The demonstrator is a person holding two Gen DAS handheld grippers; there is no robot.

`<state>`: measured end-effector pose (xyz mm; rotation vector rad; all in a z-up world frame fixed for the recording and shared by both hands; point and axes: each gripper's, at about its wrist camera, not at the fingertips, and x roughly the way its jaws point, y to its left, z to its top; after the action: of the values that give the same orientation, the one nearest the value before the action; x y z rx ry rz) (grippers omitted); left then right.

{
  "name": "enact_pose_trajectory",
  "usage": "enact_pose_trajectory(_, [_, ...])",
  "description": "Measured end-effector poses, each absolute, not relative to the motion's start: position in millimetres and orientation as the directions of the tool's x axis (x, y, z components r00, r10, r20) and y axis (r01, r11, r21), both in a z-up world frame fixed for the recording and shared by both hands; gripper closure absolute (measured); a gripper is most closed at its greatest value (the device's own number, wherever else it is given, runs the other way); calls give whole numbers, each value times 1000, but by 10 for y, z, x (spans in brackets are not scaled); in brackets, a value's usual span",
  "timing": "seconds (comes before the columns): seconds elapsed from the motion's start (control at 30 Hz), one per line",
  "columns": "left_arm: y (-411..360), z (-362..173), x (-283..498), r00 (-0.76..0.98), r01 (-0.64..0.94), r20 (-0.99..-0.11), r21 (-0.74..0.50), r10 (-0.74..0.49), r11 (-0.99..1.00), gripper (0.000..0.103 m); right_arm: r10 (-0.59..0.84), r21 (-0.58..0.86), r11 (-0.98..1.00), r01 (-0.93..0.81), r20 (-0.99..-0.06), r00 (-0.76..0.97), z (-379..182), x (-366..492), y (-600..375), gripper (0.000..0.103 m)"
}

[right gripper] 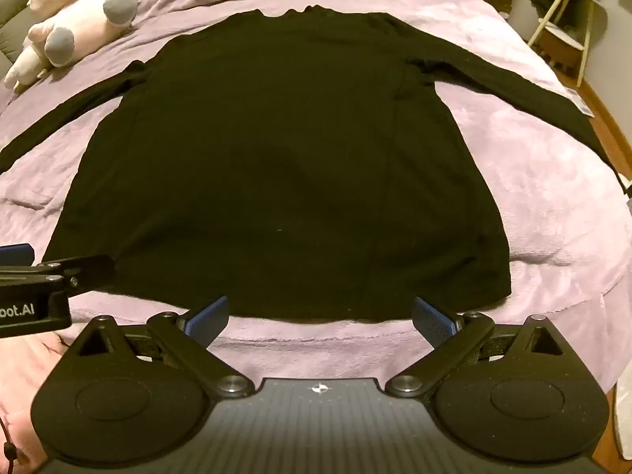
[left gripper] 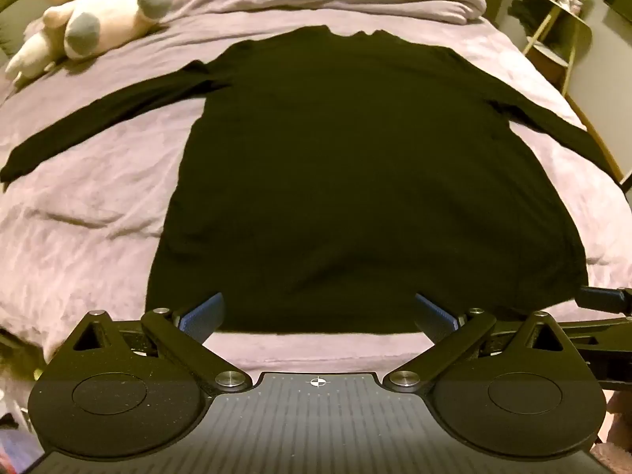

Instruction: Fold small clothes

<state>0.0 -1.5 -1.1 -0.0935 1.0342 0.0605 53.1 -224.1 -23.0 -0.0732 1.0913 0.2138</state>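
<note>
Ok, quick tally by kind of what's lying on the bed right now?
Black long-sleeved top: 1
Plush toys: 2, pale with grey paws, though they overlap
Purple blanket under everything: 1
Total: 4

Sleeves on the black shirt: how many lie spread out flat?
2. The left sleeve stretches toward the plush toy's side; the right sleeve reaches the bed's right edge. Neither is folded.
</note>
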Motion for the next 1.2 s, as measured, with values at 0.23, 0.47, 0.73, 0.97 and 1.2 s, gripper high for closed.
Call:
enact_pose_trajectory(0.23, [-68, -36, 1, 503, -62, -864, -21, 13, 998, 0, 129, 38, 978, -205, -882, 452, -233, 526, -2253, 4])
enact_pose_trajectory(0.47, [-8, -20, 8, 500, -105, -866, -53, 7, 993, 0, 121, 30, 979, -204, -885, 449, -234, 544, -2257, 4])
enact_pose_trajectory(0.73, [0, -33, -4, 499, -105, -867, -54, 5, 993, 0, 119, 30, 980, -199, -884, 452, -225, 549, -2266, 4])
enact_pose_trajectory(0.97, [-3, -55, -8, 492, -110, -870, -51, 10, 993, 0, 121, 32, 979, -200, -884, 451, -222, 556, -2272, 4])
enact_pose_trajectory(1.2, [6, -44, -5, 491, -111, -871, -53, 8, 992, 0, 121, 31, 979, -200, -882, 455, -226, 556, -2279, 4])
